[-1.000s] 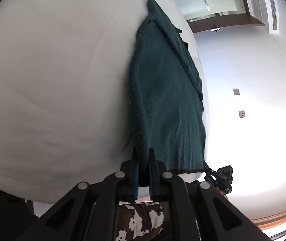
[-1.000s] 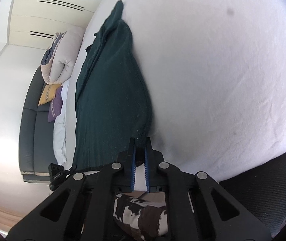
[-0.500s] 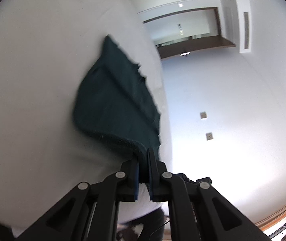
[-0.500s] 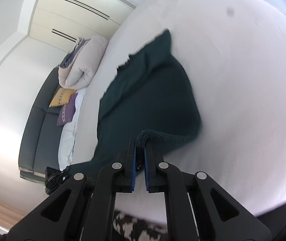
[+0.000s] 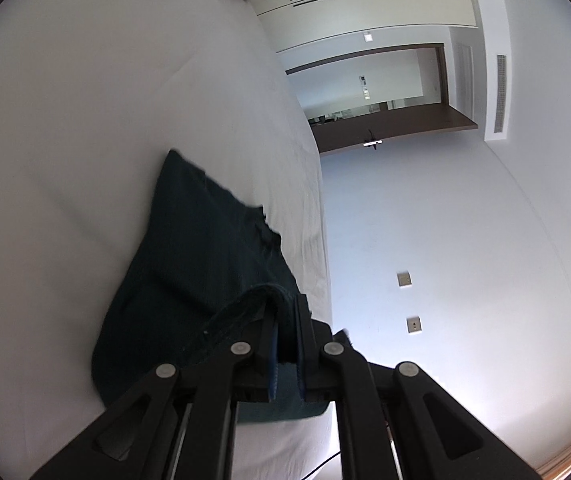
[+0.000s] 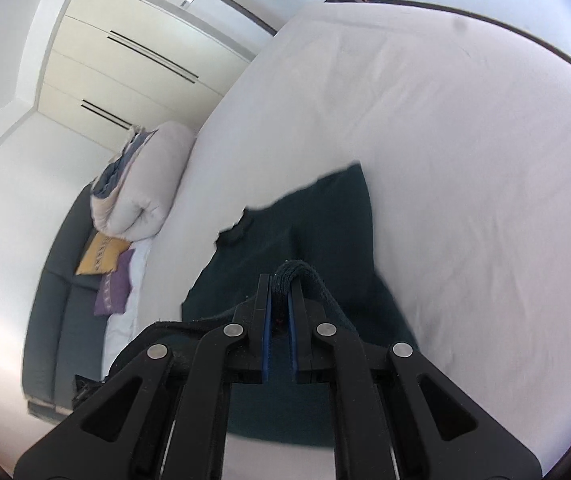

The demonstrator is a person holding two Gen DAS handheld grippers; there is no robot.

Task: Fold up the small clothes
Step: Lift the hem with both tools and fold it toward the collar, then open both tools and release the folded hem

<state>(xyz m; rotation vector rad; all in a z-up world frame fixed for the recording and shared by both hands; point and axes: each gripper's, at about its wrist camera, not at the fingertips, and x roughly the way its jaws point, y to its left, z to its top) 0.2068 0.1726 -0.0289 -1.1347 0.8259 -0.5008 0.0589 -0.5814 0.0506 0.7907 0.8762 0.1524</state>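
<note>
A dark green knitted garment (image 5: 197,264) lies on the white bed (image 5: 85,120). My left gripper (image 5: 286,304) is shut on one corner of its hem, lifted above the part that still rests on the sheet. In the right wrist view the same dark green garment (image 6: 325,220) spreads ahead, and my right gripper (image 6: 280,280) is shut on the other hem corner, whose thick edge bulges over the fingertips. The held edge arches forward over the lower layer. The cloth under both grippers is hidden by the black fingers.
The white bed (image 6: 465,160) fills most of both views. A rolled duvet (image 6: 145,184) and yellow and purple cushions (image 6: 103,256) lie on a dark sofa (image 6: 53,320) beyond the bed. A doorway (image 5: 369,92) and a white wall stand on the left gripper's side.
Both grippers have risen and carried the held hem forward over the garment, away from the bed's near edge. The cloth now doubles over itself. The person's patterned trousers have dropped out of view.
</note>
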